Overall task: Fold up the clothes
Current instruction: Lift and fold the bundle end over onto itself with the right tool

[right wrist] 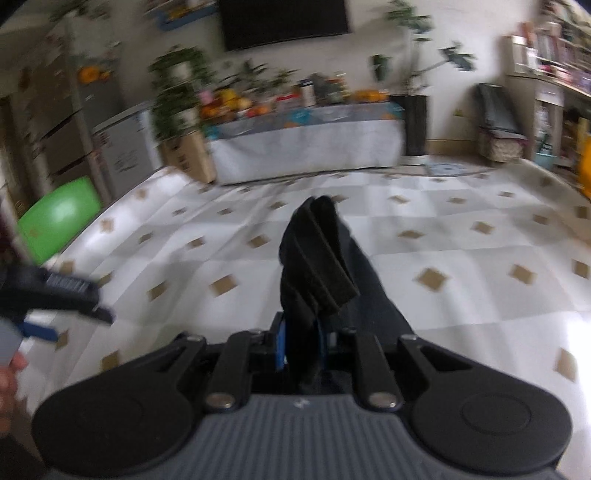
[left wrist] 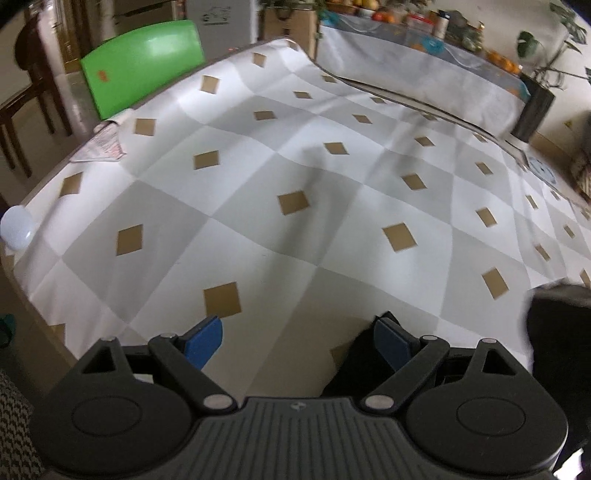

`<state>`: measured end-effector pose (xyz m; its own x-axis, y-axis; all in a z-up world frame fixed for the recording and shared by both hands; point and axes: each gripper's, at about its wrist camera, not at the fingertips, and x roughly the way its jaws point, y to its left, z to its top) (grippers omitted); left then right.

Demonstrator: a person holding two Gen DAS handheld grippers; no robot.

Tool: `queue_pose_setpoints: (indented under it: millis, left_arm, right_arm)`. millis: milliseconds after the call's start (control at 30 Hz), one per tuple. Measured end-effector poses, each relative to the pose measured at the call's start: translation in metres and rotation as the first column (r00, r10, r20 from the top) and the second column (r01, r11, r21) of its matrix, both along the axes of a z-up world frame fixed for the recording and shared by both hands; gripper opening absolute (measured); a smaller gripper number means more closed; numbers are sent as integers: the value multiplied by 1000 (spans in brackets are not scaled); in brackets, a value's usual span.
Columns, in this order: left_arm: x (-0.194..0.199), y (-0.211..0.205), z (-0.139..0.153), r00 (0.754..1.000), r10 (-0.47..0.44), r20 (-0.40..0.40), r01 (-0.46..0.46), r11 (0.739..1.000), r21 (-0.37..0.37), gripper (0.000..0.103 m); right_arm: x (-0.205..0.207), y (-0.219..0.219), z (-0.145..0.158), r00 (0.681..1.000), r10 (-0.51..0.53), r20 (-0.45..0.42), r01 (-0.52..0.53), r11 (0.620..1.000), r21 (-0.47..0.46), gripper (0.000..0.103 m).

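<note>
Left wrist: leaflet [left wrist: 99, 146] print unreadable

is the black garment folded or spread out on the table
Neither flat nor spread: the black garment is bunched and lifted, pinched in the right gripper above the checked tablecloth. Whether it is neatly folded, cannot tell.

home living room | wall TV [right wrist: 284, 22] | houseplants [right wrist: 177, 92] | bookshelf [right wrist: 554, 55]
</note>
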<state>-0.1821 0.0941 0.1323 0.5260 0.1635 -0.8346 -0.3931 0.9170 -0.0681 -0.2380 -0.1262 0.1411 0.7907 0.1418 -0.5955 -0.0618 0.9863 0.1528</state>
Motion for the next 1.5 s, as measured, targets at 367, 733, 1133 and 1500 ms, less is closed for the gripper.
queue_pose_setpoints:
  millis: [367, 733, 1133, 1500]
  left_arm:
    - [0, 18, -6, 998, 64, -19, -64, 998, -5, 90]
    - [-8, 25, 5, 990, 133, 55, -136, 990, 44, 90]
    - [1, 23, -9, 995, 102, -14, -101, 993, 64, 90]
    - [22, -7, -55, 982, 5, -188, 2, 999, 40, 90]
  right_arm:
    - [3, 100, -59, 970, 208, -122, -217, 974, -66, 14]
    - [11, 95, -16, 962, 274, 22, -273, 962, -22, 15]
    - [5, 91, -53, 923, 368, -115, -364, 930, 60, 50]
    - [-18, 54, -73, 929, 306, -208, -311, 950, 12, 51]
